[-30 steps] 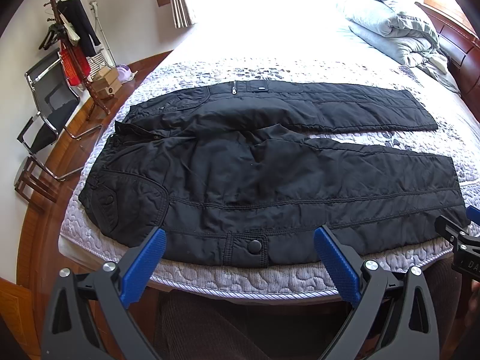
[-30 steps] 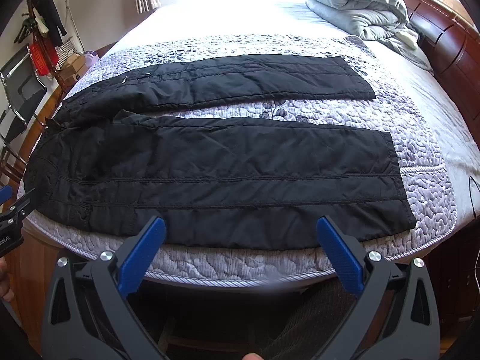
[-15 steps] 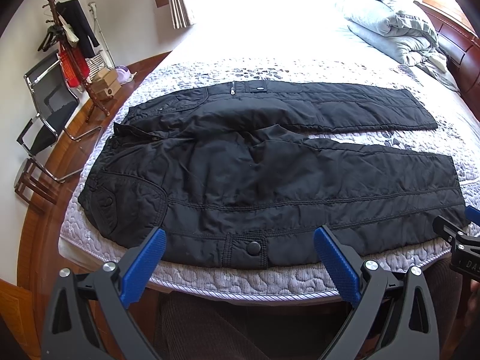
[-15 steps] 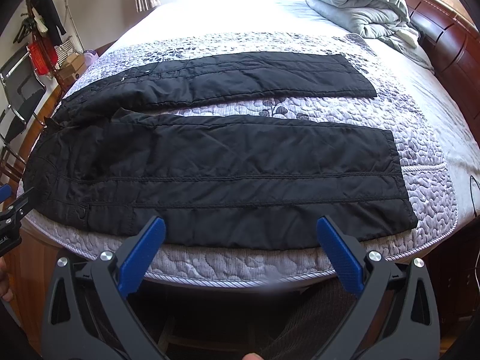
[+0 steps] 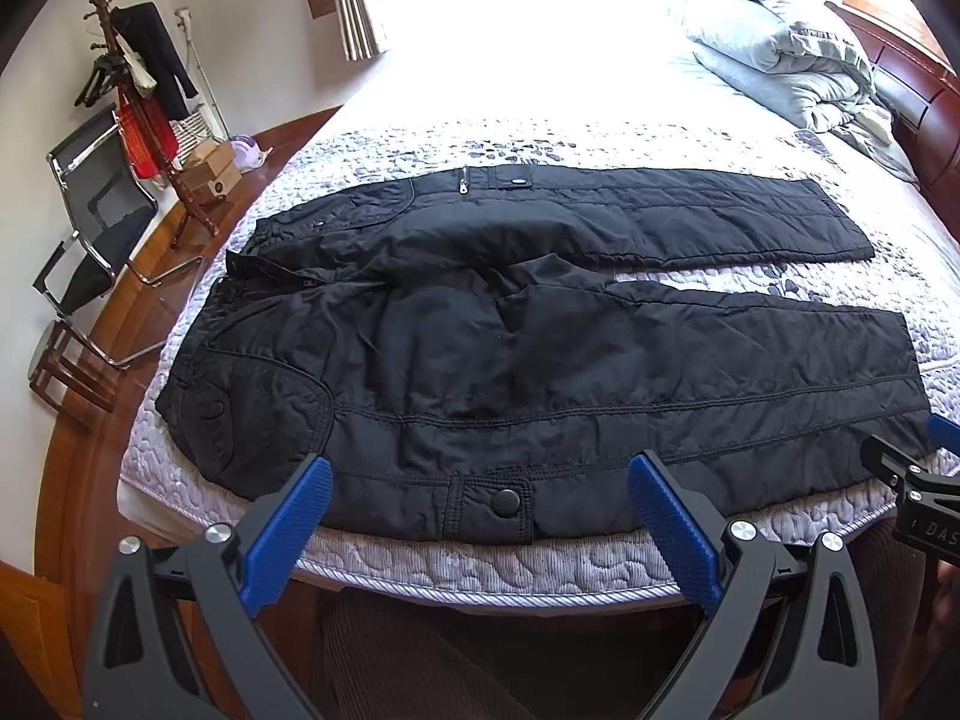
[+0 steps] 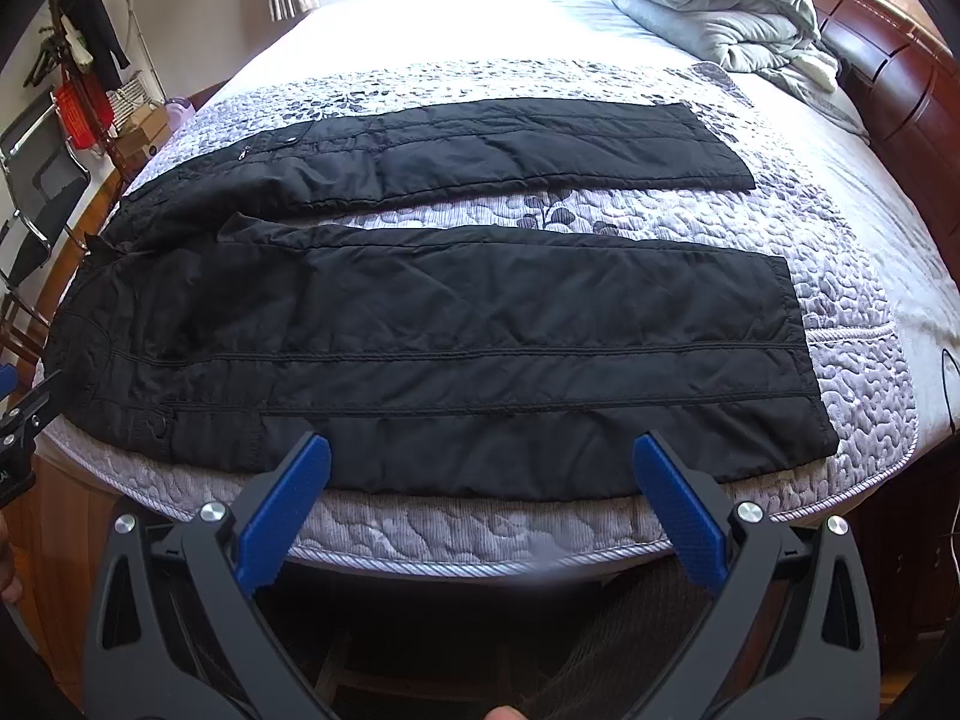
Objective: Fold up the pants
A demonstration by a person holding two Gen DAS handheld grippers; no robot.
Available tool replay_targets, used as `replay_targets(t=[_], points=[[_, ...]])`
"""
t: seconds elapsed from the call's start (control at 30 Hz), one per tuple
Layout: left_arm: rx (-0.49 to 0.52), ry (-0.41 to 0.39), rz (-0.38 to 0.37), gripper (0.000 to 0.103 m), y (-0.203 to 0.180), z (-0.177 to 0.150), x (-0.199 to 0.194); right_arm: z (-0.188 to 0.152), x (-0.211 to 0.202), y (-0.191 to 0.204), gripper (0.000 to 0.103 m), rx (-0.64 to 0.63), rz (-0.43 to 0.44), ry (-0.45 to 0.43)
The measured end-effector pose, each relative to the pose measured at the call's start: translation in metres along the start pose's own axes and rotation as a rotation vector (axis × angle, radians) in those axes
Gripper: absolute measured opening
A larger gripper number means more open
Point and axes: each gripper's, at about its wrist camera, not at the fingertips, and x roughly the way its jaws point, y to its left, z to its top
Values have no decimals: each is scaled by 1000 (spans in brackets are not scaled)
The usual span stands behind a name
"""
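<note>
Black padded pants (image 5: 540,348) lie spread flat on the bed, waist to the left, both legs stretching right and apart. They also show in the right wrist view (image 6: 456,330). My left gripper (image 5: 477,483) is open and empty, hovering at the bed's near edge over the near leg's snap button (image 5: 505,501). My right gripper (image 6: 480,468) is open and empty at the near edge of the near leg, toward the cuff (image 6: 798,348). The right gripper shows at the right edge of the left wrist view (image 5: 912,474).
The quilted grey mattress cover (image 6: 852,312) lies under the pants. A folded grey duvet (image 5: 780,54) sits at the back right by the wooden headboard (image 6: 900,60). A chair (image 5: 90,228), coat stand (image 5: 138,114) and boxes stand on the floor at left.
Both grippers have drifted very slightly closer to the bed. The pants have not moved and both grippers stay open.
</note>
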Motion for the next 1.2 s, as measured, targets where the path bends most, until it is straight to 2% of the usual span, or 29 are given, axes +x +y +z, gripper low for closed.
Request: replay_targets(t=[0.53, 0.73, 0.9, 0.97, 1.03, 1.2], points=[[-1, 7, -5, 100, -1, 8, 7, 5, 14, 0, 101, -6, 7, 26], [-51, 106, -76, 100, 20, 24, 37, 31, 15, -15, 101, -66, 59, -18], [-122, 159, -30, 100, 80, 69, 84, 89, 6, -60, 101, -112, 0, -125], [-133, 191, 1, 100, 108, 94, 110, 117, 10, -84, 101, -99, -27, -127], [-132, 219, 67, 100, 138, 126, 141, 140, 17, -107, 101, -80, -31, -133], [-151, 288, 112, 99, 198, 190, 216, 193, 60, -157, 101, -54, -72, -101]])
